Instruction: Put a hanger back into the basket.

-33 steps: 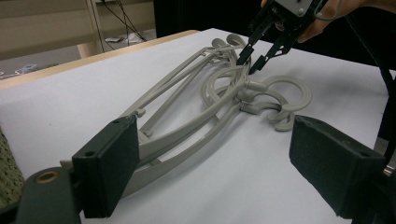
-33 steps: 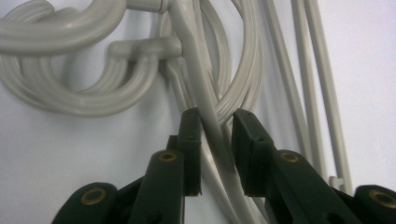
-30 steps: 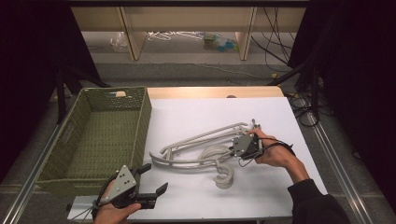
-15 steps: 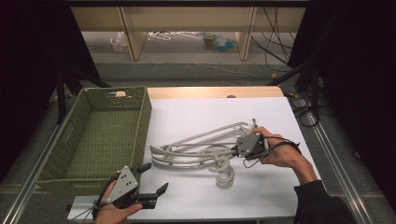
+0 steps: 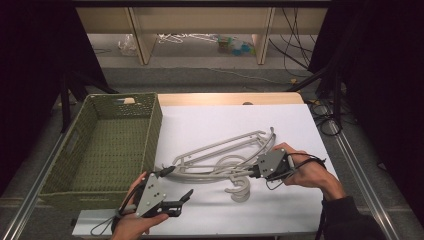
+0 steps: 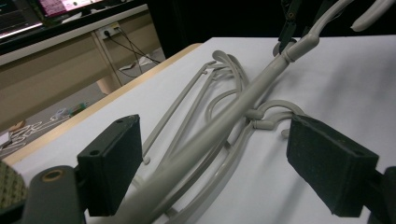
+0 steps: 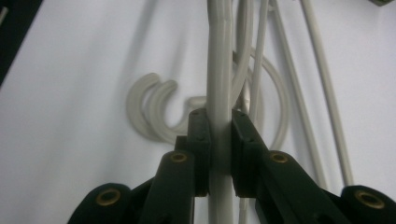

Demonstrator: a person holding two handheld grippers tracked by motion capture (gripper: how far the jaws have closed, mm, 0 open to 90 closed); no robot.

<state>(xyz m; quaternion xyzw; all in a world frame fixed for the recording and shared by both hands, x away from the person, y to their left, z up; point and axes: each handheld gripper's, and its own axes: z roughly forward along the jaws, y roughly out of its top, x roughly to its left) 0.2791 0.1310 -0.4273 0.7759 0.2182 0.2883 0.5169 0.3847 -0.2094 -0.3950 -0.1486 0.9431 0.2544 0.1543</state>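
- The left hand (image 5: 131, 220), at the bottom left of the high view, grips the left gripper (image 5: 176, 189), which points toward the upper right of the frame with its jaws spread wide.
- The right forearm enters from the lower right corner in a dark sleeve; the right hand (image 5: 307, 170) holds the right gripper (image 5: 248, 172) pointing left.
- In the right gripper view, the two black jaws are clamped together at bottom centre.

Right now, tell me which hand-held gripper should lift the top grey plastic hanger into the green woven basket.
Right. The right hand-held gripper is shut on a grey plastic hanger; the left hand-held gripper is open.
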